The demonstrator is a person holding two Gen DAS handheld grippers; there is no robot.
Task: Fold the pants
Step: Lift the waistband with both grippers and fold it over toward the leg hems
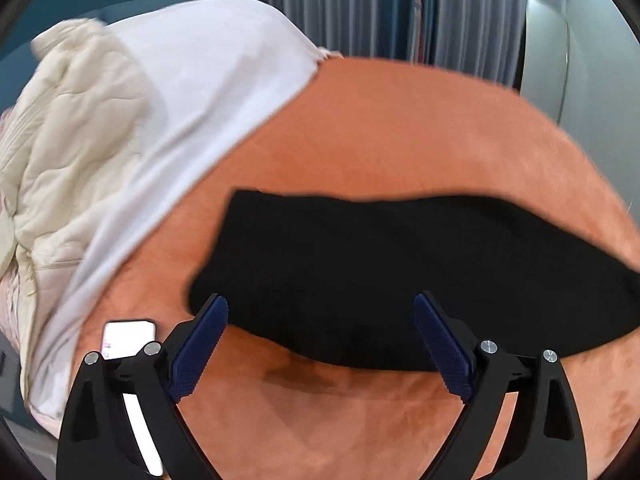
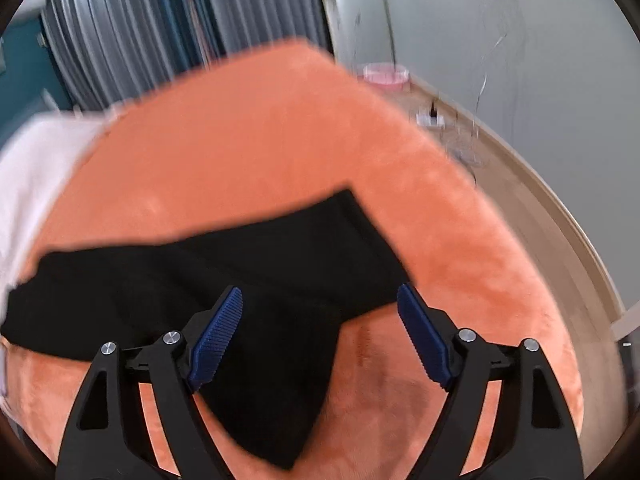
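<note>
Black pants (image 1: 400, 272) lie flat on an orange blanket (image 1: 400, 128), stretched sideways. My left gripper (image 1: 320, 302) is open and empty, hovering above the near edge of the pants at their left end. In the right wrist view the pants (image 2: 224, 272) run from the left edge to the middle, with one flap hanging toward me under the gripper. My right gripper (image 2: 320, 296) is open and empty above the right end of the pants, over the blanket (image 2: 280, 128).
A white sheet (image 1: 192, 100) and a cream quilted garment (image 1: 68, 140) lie at the left of the blanket. A white phone-like object (image 1: 128, 336) lies by my left finger. Curtains (image 1: 380, 0) hang behind. A wooden floor (image 2: 532, 208) and wall lie to the right.
</note>
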